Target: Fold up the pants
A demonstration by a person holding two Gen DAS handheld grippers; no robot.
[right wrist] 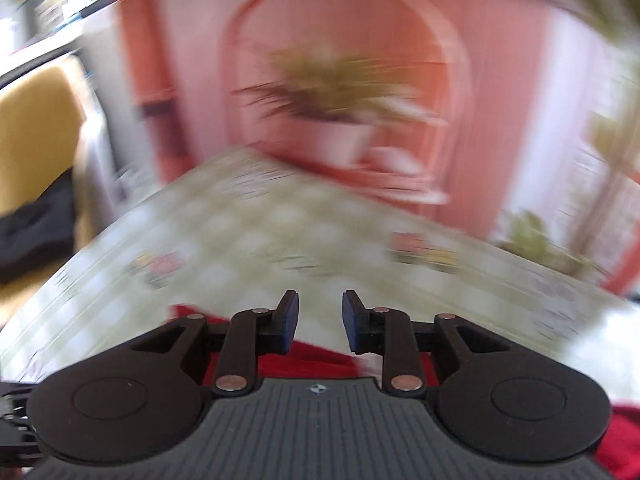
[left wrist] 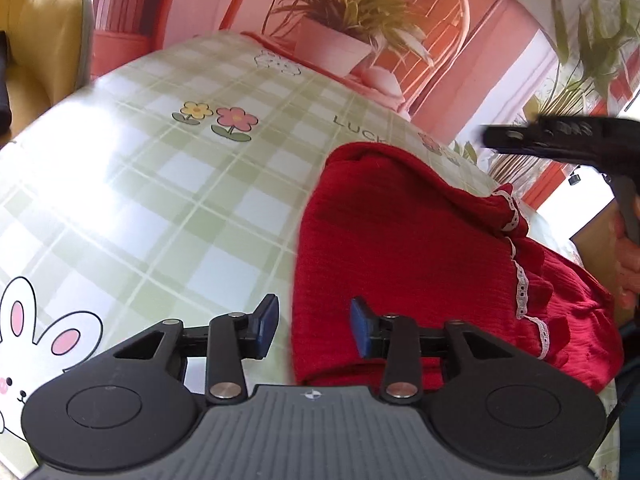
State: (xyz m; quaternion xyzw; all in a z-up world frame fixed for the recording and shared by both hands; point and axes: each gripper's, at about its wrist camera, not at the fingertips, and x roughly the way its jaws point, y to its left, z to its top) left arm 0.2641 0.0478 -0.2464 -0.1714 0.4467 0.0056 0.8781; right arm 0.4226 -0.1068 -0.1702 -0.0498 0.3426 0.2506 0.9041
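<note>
Left gripper (left wrist: 314, 326) hangs open, empty, over red pants (left wrist: 420, 264). Right gripper (right wrist: 320, 320) gapes too. Pants look mostly folded, maybe one fold left.

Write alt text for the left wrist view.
Red pants with white lace trim lie folded on a green checked tablecloth. The open left hand-held gripper hovers at their left edge, gripping nothing.

I see a pink wall (left wrist: 200, 0) with an arch, a potted plant (left wrist: 344, 20) before it, a yellow chair (left wrist: 40, 40) on the left, and daylight glaring off the green checked tablecloth (left wrist: 160, 184).
</note>
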